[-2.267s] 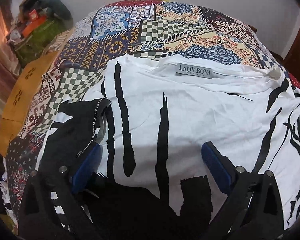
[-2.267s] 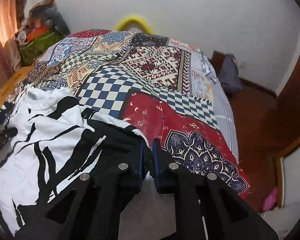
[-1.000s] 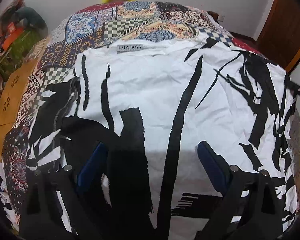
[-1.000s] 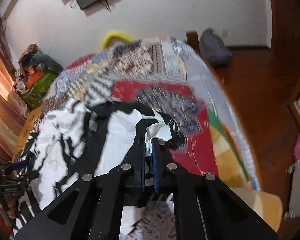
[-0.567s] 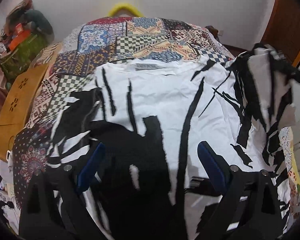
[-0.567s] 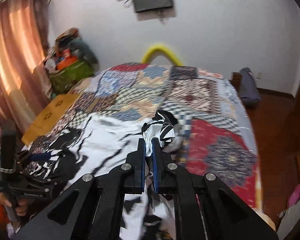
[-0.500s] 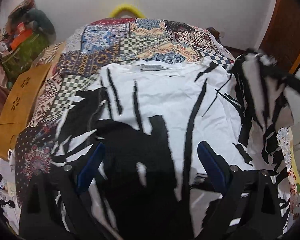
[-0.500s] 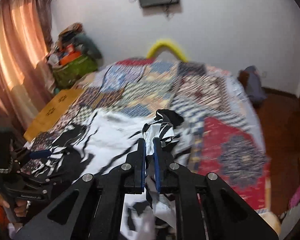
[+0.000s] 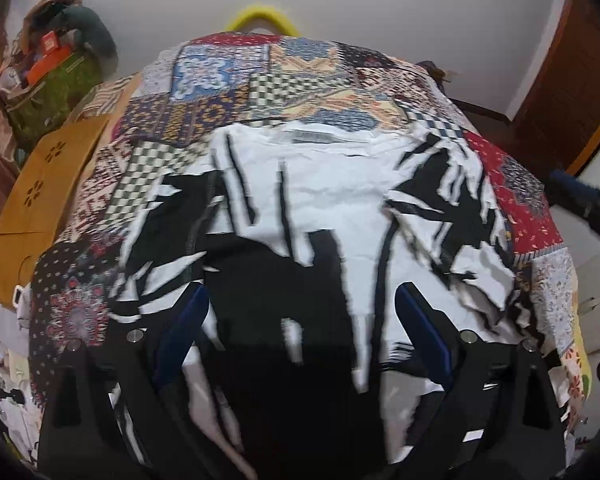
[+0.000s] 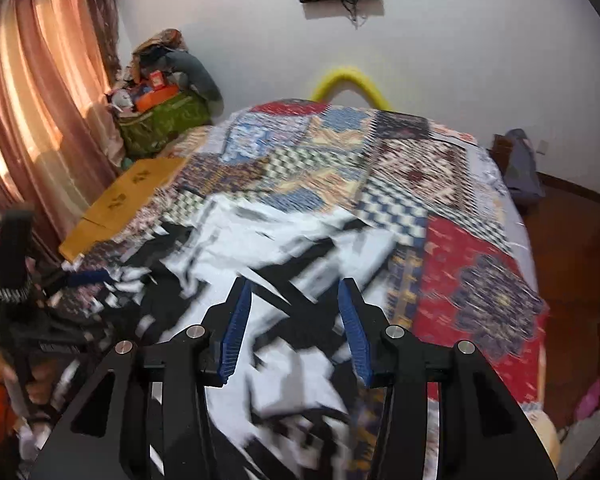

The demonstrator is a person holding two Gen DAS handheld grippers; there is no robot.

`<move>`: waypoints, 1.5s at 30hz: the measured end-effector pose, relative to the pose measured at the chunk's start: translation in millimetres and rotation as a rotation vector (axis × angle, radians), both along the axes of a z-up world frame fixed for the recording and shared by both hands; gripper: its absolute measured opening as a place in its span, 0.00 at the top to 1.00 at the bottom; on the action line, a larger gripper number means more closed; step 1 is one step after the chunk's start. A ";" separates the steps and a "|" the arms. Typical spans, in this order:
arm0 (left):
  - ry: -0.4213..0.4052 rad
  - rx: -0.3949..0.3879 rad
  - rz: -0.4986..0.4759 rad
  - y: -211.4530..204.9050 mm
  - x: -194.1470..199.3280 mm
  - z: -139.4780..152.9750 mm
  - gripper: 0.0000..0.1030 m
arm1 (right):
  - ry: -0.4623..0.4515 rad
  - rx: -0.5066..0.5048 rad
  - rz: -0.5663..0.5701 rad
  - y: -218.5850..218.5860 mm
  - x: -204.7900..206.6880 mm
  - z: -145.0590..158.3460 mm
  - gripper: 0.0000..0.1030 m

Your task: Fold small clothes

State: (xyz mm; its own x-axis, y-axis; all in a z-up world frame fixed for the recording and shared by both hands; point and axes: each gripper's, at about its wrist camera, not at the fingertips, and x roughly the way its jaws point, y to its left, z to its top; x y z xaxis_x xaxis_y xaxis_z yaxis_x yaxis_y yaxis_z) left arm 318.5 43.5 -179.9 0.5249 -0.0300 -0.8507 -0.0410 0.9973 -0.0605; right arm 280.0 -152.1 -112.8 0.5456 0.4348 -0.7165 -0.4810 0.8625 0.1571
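Note:
A white shirt with black streaks [image 9: 332, 200] lies spread on the patchwork bedspread [image 9: 228, 76], collar label at the far side. Both of its sides are turned in over the body. My left gripper [image 9: 304, 324] hovers open over the shirt's near hem with nothing between its blue pads [image 9: 184, 328]. In the right wrist view the shirt [image 10: 260, 240] is blurred. My right gripper [image 10: 294, 314] hangs above the shirt's right part, its jaws opening, no cloth between them. Its dark finger [image 9: 580, 200] also shows at the right edge of the left wrist view.
A brown cardboard box [image 9: 40, 200] and a green bag piled with things [image 9: 52, 92] stand left of the bed. A curtain [image 10: 28, 120] hangs at the left. Wooden floor [image 10: 572, 240] lies past the bed's right edge. A yellow arch [image 9: 260, 20] rises behind the bed.
The right gripper carried the shirt's right side up and over toward the middle, then let it go and its jaws parted. The cloth now lies on the shirt. The left gripper stayed open.

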 end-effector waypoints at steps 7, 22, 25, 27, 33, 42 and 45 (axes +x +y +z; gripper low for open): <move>0.022 0.030 -0.083 -51.1 25.0 -8.0 0.07 | 0.077 -0.113 0.010 -21.2 -15.8 -50.5 0.60; 0.129 0.089 -0.150 -91.3 90.9 -61.6 0.70 | 0.065 -0.056 0.027 -36.8 -5.5 -67.2 0.60; 0.105 0.068 -0.161 -95.4 95.7 -59.3 0.94 | 0.055 -0.054 0.029 -28.1 7.2 -67.2 0.60; 0.073 0.090 -0.154 -96.3 100.6 -55.2 0.95 | 0.055 -0.070 0.040 -19.8 13.5 -73.8 0.60; 0.106 0.067 -0.125 -87.7 116.4 -55.4 0.93 | 0.069 -0.101 0.051 -13.4 9.7 -95.9 0.60; 0.122 0.099 -0.163 -85.1 73.7 -52.0 0.48 | 0.105 -0.104 0.030 -19.5 -6.6 -89.7 0.60; 0.139 0.178 -0.195 -82.2 49.6 -61.0 0.44 | 0.143 -0.125 0.024 -24.5 -16.9 -98.0 0.60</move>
State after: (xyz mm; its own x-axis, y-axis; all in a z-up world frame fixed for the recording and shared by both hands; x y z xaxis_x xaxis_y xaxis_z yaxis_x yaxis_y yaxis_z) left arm 368.1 -38.7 -240.8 0.4019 0.0372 -0.9149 0.1563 0.9817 0.1086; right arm 263.2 -176.6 -210.8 0.4249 0.3494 -0.8351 -0.4818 0.8683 0.1181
